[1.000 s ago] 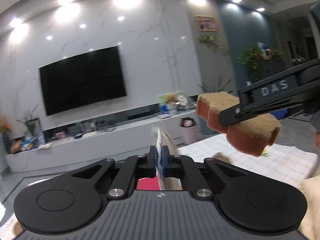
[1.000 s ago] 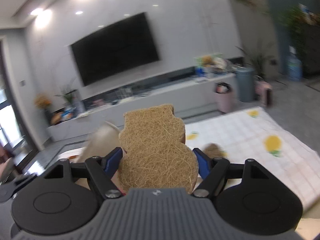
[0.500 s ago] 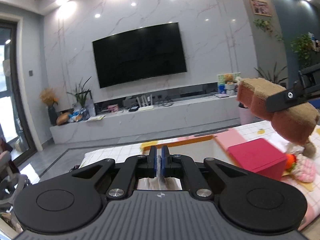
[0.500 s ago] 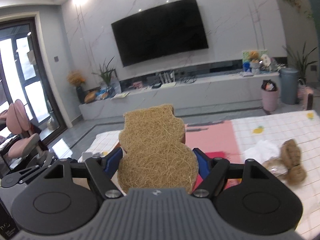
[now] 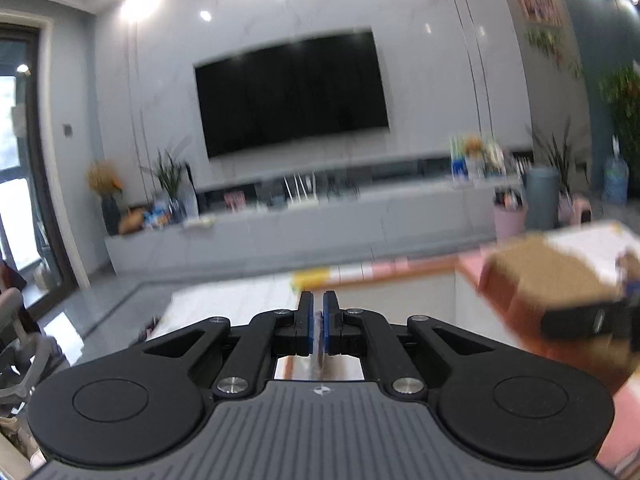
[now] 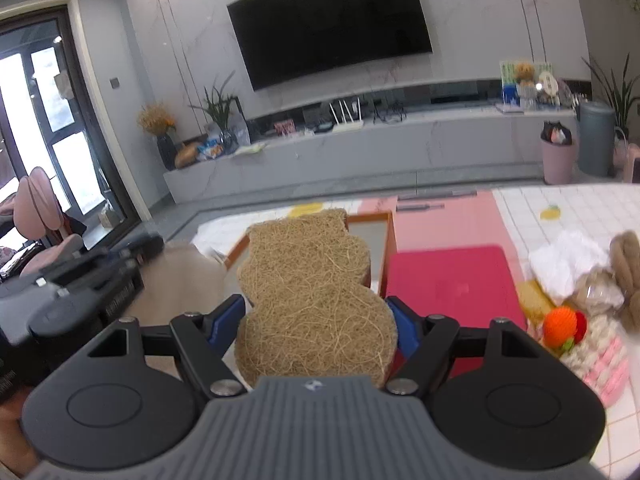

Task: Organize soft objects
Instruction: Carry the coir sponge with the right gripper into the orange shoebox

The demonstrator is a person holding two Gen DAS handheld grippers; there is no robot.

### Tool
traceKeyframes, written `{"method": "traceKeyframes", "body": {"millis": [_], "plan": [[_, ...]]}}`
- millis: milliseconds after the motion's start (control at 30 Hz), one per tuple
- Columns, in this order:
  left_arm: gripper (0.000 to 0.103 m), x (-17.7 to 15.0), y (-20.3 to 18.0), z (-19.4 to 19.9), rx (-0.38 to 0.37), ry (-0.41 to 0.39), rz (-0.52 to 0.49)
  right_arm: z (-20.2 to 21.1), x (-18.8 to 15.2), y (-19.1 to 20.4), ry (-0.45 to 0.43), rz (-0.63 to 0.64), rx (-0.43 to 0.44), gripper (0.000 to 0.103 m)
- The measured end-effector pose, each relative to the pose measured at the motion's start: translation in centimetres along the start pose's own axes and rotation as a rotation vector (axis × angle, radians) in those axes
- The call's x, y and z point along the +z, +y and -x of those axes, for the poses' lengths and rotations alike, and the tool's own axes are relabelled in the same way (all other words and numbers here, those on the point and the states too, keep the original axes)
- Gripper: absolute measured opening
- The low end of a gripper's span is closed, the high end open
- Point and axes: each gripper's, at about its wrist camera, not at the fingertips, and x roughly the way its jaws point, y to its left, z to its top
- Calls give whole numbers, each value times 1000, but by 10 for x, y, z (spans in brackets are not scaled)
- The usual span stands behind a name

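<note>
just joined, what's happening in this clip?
A person is sorting soft items with two handheld grippers. The right gripper is clamped on a gourd-shaped loofah sponge, above a table with an orange-rimmed box and a red lid. The left gripper is shut on a thin pale piece of something; what it is can't be told.

Both cameras sat low behind their own fingers and looked slightly down across a table toward the wall with the television point(image 5: 292, 92) — the left one blurred. The right wrist view faced the same wall, nearer and sharper, over the open box point(image 6: 370, 240). They shared the television, the long cabinet point(image 6: 400, 148) and the loofah sponge point(image 6: 312, 300) — seen side-on at the left view's right edge.
</note>
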Motion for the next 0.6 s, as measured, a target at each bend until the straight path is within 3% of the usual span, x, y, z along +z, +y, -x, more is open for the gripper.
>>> {"method": "traceKeyframes", "body": {"millis": [100, 200, 267, 300, 333, 467, 600], "plan": [[7, -15, -7, -11, 0, 61, -99, -7, -5, 0, 17, -4, 1, 75], [27, -21, -7, -15, -43, 133, -107, -10, -8, 1, 26, 2, 4, 75], [76, -22, -8, -8, -40, 122, -95, -6, -11, -2, 31, 6, 2, 75], [83, -21, -7, -2, -38, 103, -88, -6, -11, -2, 31, 10, 1, 75], [87, -19, -5, 3, -50, 100, -90, -5, -11, -2, 32, 13, -1, 75], [87, -4, 5, 24, -174, 167, -83, -5, -6, 0, 41, 26, -10, 75], [87, 9, 27, 41, -146, 187, -17, -5, -5, 8, 58, 57, -5, 75]]}}
